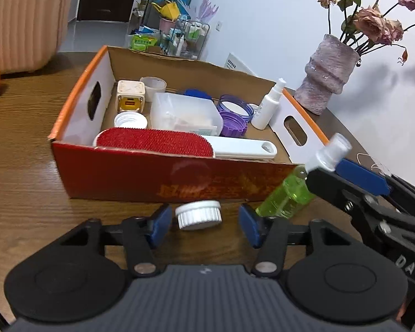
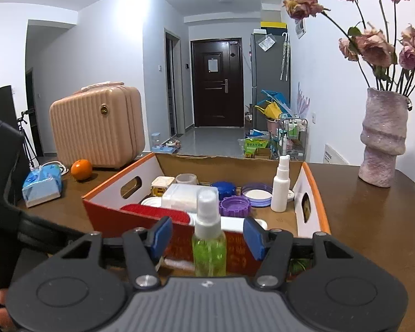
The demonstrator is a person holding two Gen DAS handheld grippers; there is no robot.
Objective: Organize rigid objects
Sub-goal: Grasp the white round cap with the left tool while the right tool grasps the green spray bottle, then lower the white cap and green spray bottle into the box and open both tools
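Nearest the lens: left gripper (image 1: 204,213), released, straddling a white cap (image 1: 198,216) just in front of the cardboard box (image 1: 152,174), with a gap showing at the right pad. Could have skidded the cap against the box wall on an off-centre close. Further right, at the box's front right corner: green spray bottle (image 1: 285,196) between the jaws of the right gripper (image 1: 325,166), near its neck. Could not tell whether clenched or loose. Might have slipped or swung, and clipped the box rim.

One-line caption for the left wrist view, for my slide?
Left gripper straddles a white ribbed cap before the orange cardboard box; right gripper brings a green spray bottle.
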